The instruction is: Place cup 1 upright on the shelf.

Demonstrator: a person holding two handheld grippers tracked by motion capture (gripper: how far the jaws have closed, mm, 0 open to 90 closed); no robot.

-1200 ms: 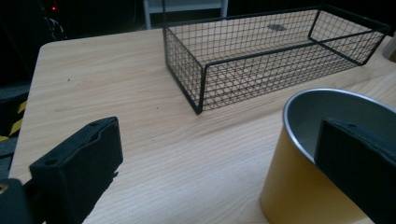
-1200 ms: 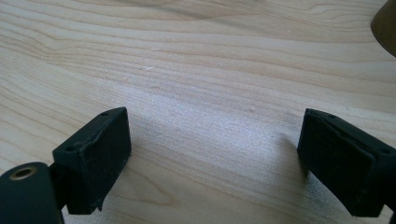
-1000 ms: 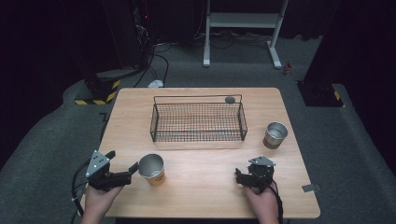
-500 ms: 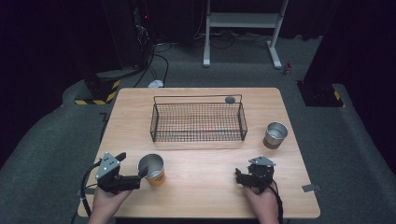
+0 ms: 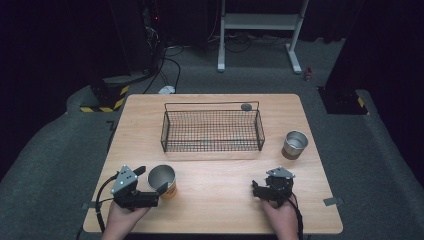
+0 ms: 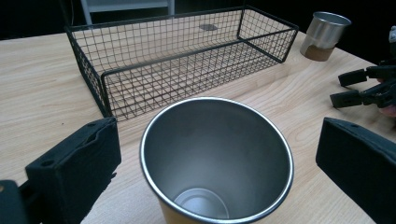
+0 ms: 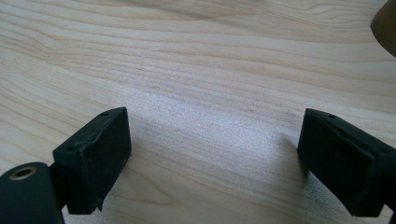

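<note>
- The steel cup (image 6: 217, 158) near the bench's (image 5: 220, 210) front-left corner stood between the left gripper's (image 6: 217, 172) spread jaws, with a gap on each side.
- The wire basket (image 5: 212, 131) blocked the bench's middle towards the back edge.
- Bare bench lay between the right gripper's (image 7: 215, 158) parted jaws.
- A second cup (image 5: 294, 144) stood near the right edge.

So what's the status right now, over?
Left gripper open, fingers either side of the near cup, not clamped. Right gripper open over bare table. Cup upright, empty. Basket beyond; path clear.
</note>
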